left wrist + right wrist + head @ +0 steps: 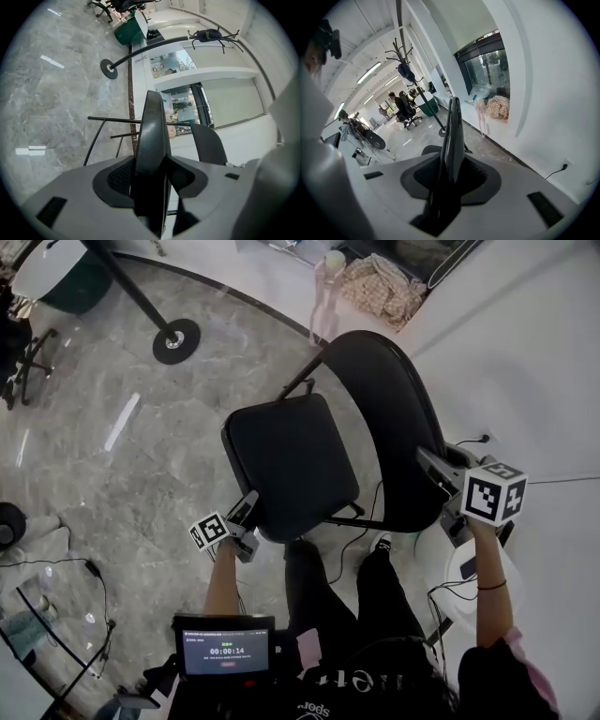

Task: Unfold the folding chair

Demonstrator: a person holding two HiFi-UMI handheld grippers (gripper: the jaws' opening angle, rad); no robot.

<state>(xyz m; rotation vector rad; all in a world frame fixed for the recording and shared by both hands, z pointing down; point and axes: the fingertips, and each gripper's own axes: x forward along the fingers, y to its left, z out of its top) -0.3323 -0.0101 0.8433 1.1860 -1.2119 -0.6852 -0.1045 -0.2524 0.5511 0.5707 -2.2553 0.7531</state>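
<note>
The black folding chair stands opened on the marble floor, its seat (291,460) level and its backrest (384,418) rising at the right. My left gripper (246,512) is at the seat's front left corner. In the left gripper view the seat edge (152,140) runs between the jaws, with a gap showing on its right side, so the left gripper (154,183) is open around it. My right gripper (433,470) is at the backrest's near edge. The right gripper view shows the thin backrest edge (453,136) between the pads, with the right gripper (450,180) shut on it.
A coat stand's round base (176,340) sits on the floor beyond the chair. A bundle of cloth (380,287) lies by the window. The white wall (544,381) runs close on the right. Cables (361,540) and the person's legs (375,606) are under the chair's near side.
</note>
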